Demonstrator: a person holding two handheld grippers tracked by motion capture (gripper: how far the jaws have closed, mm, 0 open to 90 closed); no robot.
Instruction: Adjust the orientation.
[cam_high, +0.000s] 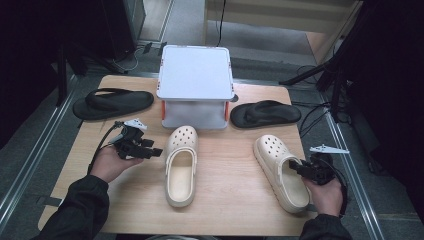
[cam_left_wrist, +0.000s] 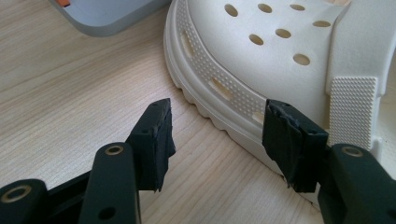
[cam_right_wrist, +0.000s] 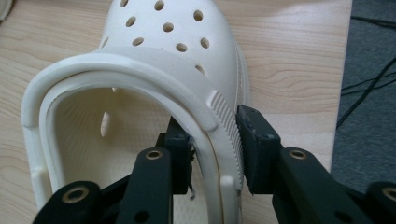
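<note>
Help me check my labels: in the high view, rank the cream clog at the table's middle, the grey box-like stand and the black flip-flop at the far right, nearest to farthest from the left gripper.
1. Cream foam clog, mid-table, just right of the left gripper.
2. Grey box-like stand, at the back centre.
3. Black flip-flop, far right, beyond the stand.

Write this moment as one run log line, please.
right gripper: shut on right clog side wall | left gripper: open beside middle clog
</note>
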